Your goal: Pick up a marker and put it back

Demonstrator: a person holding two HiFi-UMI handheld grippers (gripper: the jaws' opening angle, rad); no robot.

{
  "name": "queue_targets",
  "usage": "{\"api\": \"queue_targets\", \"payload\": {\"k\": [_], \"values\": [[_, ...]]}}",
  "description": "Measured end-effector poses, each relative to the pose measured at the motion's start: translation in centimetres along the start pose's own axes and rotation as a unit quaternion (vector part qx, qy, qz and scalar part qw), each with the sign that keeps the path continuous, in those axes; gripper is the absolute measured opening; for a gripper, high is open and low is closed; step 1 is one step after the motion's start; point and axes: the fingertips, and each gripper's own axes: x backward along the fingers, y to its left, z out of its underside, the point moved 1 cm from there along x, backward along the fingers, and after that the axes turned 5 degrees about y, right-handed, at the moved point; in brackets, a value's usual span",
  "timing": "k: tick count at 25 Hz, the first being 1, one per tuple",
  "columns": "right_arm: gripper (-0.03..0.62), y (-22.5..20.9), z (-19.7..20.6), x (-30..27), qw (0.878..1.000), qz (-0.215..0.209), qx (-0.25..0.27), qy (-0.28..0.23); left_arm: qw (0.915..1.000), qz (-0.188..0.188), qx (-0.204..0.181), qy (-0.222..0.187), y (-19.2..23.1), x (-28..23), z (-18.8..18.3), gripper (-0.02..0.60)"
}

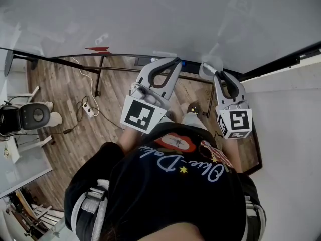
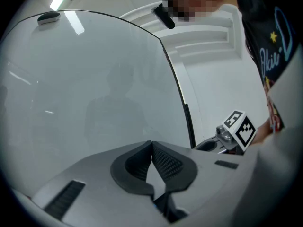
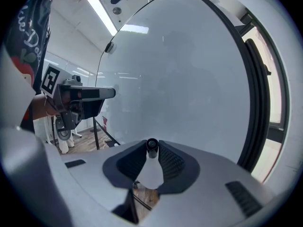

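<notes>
1. Wooden plank floor (image 1: pixel 65 94) fills the left of the head view, with a white cable and power strip (image 1: pixel 88 109) lying on it.
2. A glossy whiteboard (image 1: pixel 150 14) in a black frame spans the top, and both grippers point at it.
3. The right gripper (image 3: pixel 152 149) is clenched on the black marker (image 3: pixel 152 145), pinched at the jaw tips in mid-frame before the board.
4. The left gripper (image 2: pixel 152 146) is closed, with nothing between its jaws.
5. A ceiling strip light (image 3: pixel 102 13) glows at the upper left of the right gripper view.
</notes>
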Motion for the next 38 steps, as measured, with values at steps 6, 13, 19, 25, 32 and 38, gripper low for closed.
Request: {"api": "queue_targets", "payload": {"k": [6,13,19,25,32,38], "values": [[0.092,-0.1,0.0,-0.1,1.000,0.002,0.005,0.008,1.0000,0.001,0.002,-0.003,0.1,-0.1,-0.1,0.003],[0.109,-0.2,-1.7,0.6,1.000,0.011,0.005,-0.014,1.0000,-0.002,0.005,-0.006,0.3,0.2,-0.1,0.003],[0.090,-0.3,-3.7,1.7,0.999,0.017,0.004,-0.046,0.9999,-0.010,0.007,-0.003,0.6,0.6,0.1,0.005],[0.023,-0.3,-5.5,2.5,0.997,0.020,0.008,-0.077,0.9999,-0.011,0.011,-0.004,0.7,0.8,0.1,0.003],[0.000,-0.2,-6.7,3.1,0.996,0.021,0.008,-0.090,0.9999,-0.005,0.007,-0.008,0.5,0.7,0.0,0.005],[0.000,-0.1,-7.6,3.5,0.995,0.020,0.007,-0.098,0.9999,-0.001,0.011,-0.009,0.3,0.6,0.1,0.003]]}}
